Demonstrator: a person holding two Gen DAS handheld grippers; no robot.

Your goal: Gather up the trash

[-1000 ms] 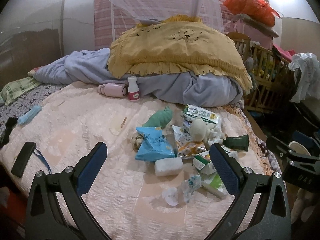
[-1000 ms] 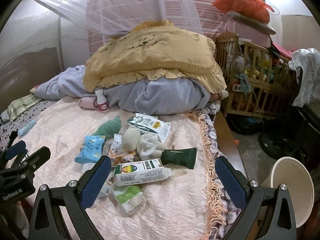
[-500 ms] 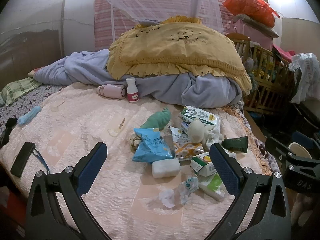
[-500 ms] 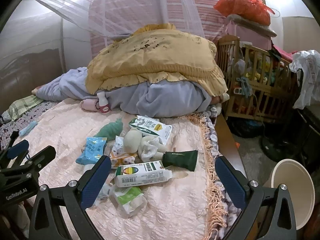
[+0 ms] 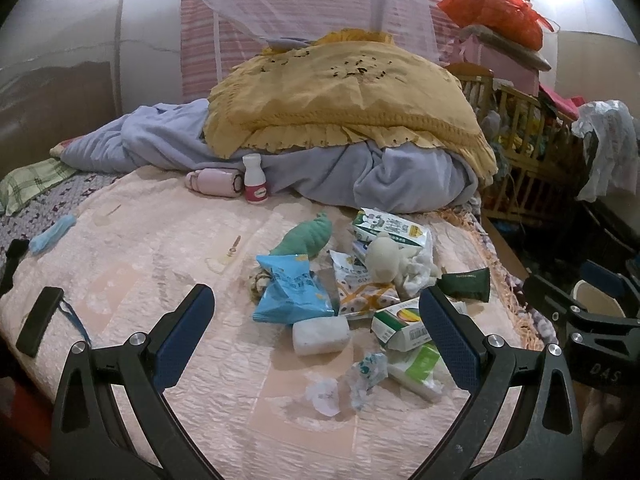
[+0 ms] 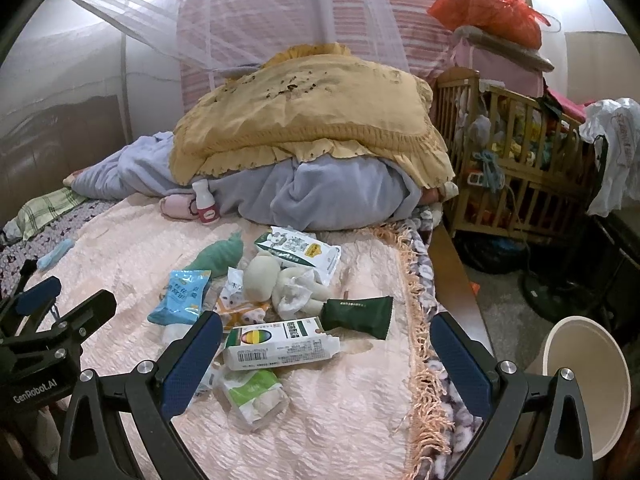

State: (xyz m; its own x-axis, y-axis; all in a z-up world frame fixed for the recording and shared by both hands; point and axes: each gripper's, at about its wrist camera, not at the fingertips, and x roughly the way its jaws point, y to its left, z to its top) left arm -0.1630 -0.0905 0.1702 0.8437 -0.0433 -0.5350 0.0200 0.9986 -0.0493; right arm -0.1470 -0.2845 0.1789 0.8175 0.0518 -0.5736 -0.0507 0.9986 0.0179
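Note:
A heap of trash lies on the pink bedspread (image 5: 160, 264): a blue snack bag (image 5: 292, 292) (image 6: 180, 296), a white-and-green carton (image 6: 280, 344) (image 5: 400, 324), a dark green pouch (image 6: 356, 316) (image 5: 466, 284), a milk pack (image 6: 298, 250), a green-white wrapper (image 6: 252, 394) and crumpled tissue (image 5: 324, 396). My left gripper (image 5: 316, 332) hovers open above the near part of the heap, holding nothing. My right gripper (image 6: 326, 358) is open too, with the carton lying between its fingers below it.
A yellow pillow (image 5: 340, 100) and a lilac blanket (image 5: 380, 176) are piled at the back, with a small white bottle (image 5: 255, 179) beside them. A cream bin (image 6: 584, 376) stands on the floor right of the bed. A wooden crib (image 6: 516, 160) fills the right side.
Both grippers have drifted slightly back from the heap; the trash sits a little further off in both views. Both stay open and nothing on the bed has moved.

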